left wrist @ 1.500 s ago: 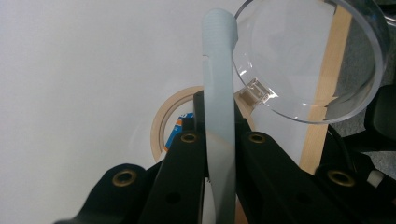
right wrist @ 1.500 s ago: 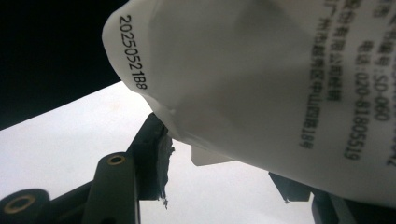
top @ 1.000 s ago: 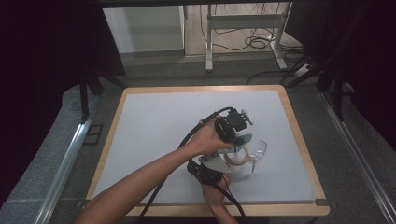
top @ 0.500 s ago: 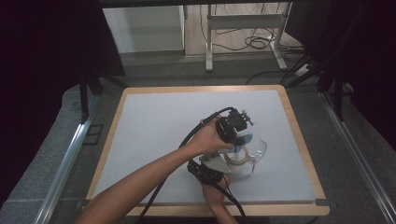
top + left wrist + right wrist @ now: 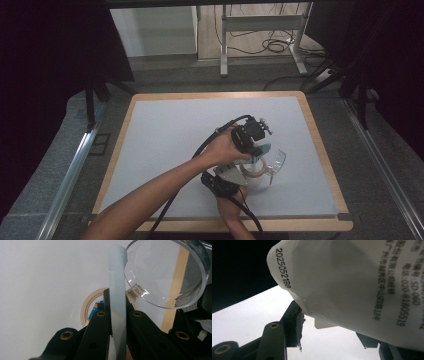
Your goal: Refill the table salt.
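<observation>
My left gripper [image 5: 259, 149] [image 5: 117, 305] is shut on a pale blue strip [image 5: 117, 275] that stands up between its jaws. A clear round lid [image 5: 172, 277] [image 5: 276, 161] joins this strip by a small hinge and tilts to the right. Under them a beige tape roll [image 5: 87, 308] [image 5: 252, 172] lies on the white table mat [image 5: 170, 130]. My right gripper [image 5: 239, 181] [image 5: 332, 333] comes in from the near edge. A white container [image 5: 352, 282] with a printed date code and text sits between its jaws and hides their tips.
The mat has a wooden frame [image 5: 320, 145], and the work sits at its right near part. Dark floor and metal rails surround the table. Desk legs [image 5: 224, 45] and cables [image 5: 272, 45] lie beyond the far edge. Each gripper trails a black cable.
</observation>
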{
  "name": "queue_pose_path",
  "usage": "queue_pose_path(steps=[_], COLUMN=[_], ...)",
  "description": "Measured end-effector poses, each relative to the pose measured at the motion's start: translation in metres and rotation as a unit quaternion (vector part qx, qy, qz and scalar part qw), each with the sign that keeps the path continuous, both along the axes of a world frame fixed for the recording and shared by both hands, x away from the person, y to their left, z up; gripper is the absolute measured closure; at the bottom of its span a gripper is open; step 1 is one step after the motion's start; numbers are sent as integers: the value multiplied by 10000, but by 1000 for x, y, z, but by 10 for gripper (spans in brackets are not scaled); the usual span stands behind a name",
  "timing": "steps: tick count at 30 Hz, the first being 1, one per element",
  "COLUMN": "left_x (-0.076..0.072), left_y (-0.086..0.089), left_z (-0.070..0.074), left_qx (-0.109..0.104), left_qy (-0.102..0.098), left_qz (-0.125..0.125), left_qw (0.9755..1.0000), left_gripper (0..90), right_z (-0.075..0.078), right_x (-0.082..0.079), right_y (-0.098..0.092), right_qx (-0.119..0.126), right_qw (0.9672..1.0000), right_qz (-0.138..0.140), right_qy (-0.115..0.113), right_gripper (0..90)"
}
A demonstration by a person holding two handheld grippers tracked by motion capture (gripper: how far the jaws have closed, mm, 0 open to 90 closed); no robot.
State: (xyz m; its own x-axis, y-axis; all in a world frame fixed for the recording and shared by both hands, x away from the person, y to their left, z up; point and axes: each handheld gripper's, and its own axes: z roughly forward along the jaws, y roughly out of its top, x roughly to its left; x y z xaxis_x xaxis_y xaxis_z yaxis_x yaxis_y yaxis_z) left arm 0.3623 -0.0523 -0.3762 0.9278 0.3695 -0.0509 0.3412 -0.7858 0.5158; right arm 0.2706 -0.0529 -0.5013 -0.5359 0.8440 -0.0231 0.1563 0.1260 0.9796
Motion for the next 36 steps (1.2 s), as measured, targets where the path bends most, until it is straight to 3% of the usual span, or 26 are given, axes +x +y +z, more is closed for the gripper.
queue_pose_path(steps=[36], left_x=[-1], left_y=[-2], left_z=[1], left_qx=[56], left_qy=[-23], left_qz=[-31], left_qw=[10000], left_gripper=[900], right_z=[1], right_x=[0], right_y=[1], right_qx=[49], right_qw=[10000], right_qz=[-55], right_qy=[-25], right_gripper=[459])
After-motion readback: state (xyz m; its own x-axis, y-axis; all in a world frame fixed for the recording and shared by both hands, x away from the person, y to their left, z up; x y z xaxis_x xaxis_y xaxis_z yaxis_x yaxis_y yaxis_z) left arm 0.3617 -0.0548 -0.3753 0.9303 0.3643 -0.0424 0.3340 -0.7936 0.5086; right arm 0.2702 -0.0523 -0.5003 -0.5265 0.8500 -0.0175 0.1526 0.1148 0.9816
